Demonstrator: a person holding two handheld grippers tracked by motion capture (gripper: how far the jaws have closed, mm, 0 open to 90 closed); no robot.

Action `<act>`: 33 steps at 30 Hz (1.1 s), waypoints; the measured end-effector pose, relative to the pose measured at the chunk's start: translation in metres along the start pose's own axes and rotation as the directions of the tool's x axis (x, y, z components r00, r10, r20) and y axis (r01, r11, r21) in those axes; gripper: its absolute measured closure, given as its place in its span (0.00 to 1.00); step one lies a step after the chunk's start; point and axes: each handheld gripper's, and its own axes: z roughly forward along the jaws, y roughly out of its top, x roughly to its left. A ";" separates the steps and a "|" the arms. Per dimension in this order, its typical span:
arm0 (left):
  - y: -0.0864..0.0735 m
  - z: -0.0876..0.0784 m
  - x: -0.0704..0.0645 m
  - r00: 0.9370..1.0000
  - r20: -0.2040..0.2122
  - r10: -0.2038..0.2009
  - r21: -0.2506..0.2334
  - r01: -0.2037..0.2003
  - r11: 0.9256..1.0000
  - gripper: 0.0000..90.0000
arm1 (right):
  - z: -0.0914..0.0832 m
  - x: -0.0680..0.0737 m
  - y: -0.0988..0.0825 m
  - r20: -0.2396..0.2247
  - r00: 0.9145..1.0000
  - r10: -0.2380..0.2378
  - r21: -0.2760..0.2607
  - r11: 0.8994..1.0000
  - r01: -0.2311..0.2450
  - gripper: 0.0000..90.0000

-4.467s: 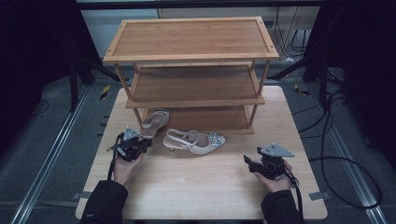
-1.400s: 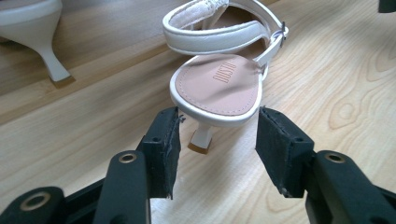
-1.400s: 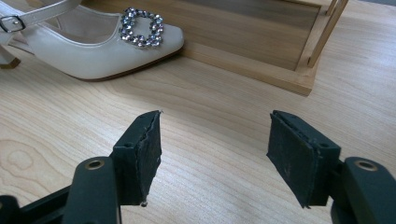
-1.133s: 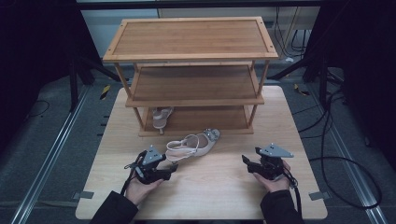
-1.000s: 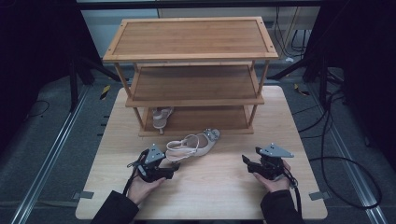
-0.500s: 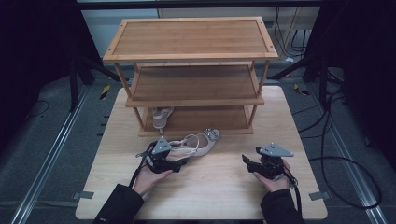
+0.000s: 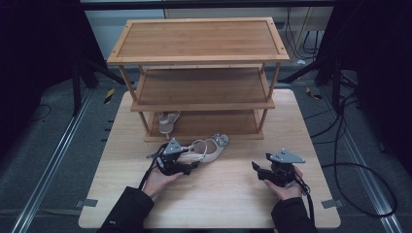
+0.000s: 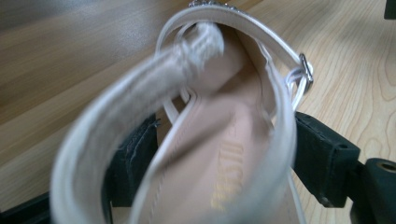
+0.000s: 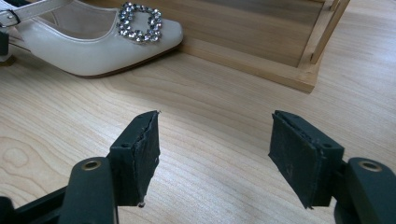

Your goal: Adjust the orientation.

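Left hand-held gripper (image 7: 193, 165) moved up, jaws around sandal (image 7: 210, 149) heel (toe pointing rack-right), closing slightly.

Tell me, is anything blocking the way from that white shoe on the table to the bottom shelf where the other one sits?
Nothing visible does. The white shoe lies just in front of the bottom shelf, with open shelf beside the other shoe.

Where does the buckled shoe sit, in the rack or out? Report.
Out: the buckled shoe lies on the table before the rack.
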 end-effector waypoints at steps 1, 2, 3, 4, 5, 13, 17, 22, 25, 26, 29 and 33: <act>0.000 0.000 0.000 1.000 0.002 -0.001 -0.001 0.001 1.000 0.29 | 0.000 0.000 0.000 0.001 1.000 0.001 -0.002 1.000 -0.001 0.37; 0.000 0.000 0.000 1.000 0.003 0.002 0.000 -0.002 1.000 0.30 | -0.001 0.000 -0.001 0.001 1.000 0.008 -0.003 1.000 -0.008 0.37; 0.000 0.000 0.000 1.000 0.003 -0.002 -0.002 0.002 1.000 0.31 | -0.002 -0.001 -0.001 0.002 1.000 0.005 -0.005 1.000 -0.005 0.37; 0.000 0.000 0.001 1.000 0.006 -0.005 -0.001 0.005 1.000 0.31 | -0.002 -0.001 -0.001 0.004 1.000 0.003 -0.008 1.000 -0.003 0.37; 0.000 0.000 0.001 1.000 0.007 -0.005 0.000 0.005 1.000 0.32 | -0.002 -0.002 -0.001 0.004 1.000 0.006 -0.007 1.000 -0.006 0.37; 0.001 -0.004 -0.002 0.999 0.045 -0.022 0.017 0.021 1.000 0.42 | 0.000 -0.001 -0.002 -0.001 1.000 0.003 -0.002 1.000 -0.003 0.37; 0.003 -0.006 -0.010 0.999 0.031 -0.013 0.016 0.013 1.000 0.45 | -0.001 -0.002 -0.002 -0.001 1.000 0.010 -0.003 1.000 -0.010 0.37; 0.002 -0.009 -0.011 0.999 0.031 -0.013 0.019 0.013 1.000 0.45 | -0.002 -0.002 -0.002 0.002 1.000 0.007 -0.005 1.000 -0.007 0.38; 0.001 -0.014 -0.013 0.999 0.032 -0.018 0.014 0.018 1.000 0.45 | -0.001 -0.001 -0.002 0.003 1.000 0.006 -0.005 1.000 -0.006 0.38; 0.001 -0.016 -0.012 0.999 0.030 -0.023 0.006 0.022 1.000 0.45 | -0.001 -0.001 -0.002 0.005 1.000 0.004 -0.003 1.000 -0.004 0.38; 0.002 -0.027 -0.010 0.999 0.011 -0.047 -0.028 0.048 0.998 0.45 | -0.001 -0.001 -0.001 0.004 1.000 0.003 -0.003 1.000 -0.003 0.38; 0.007 -0.039 -0.004 0.997 -0.044 -0.070 -0.068 0.067 0.995 0.45 | -0.002 -0.001 -0.002 0.004 1.000 0.005 -0.004 1.000 -0.005 0.38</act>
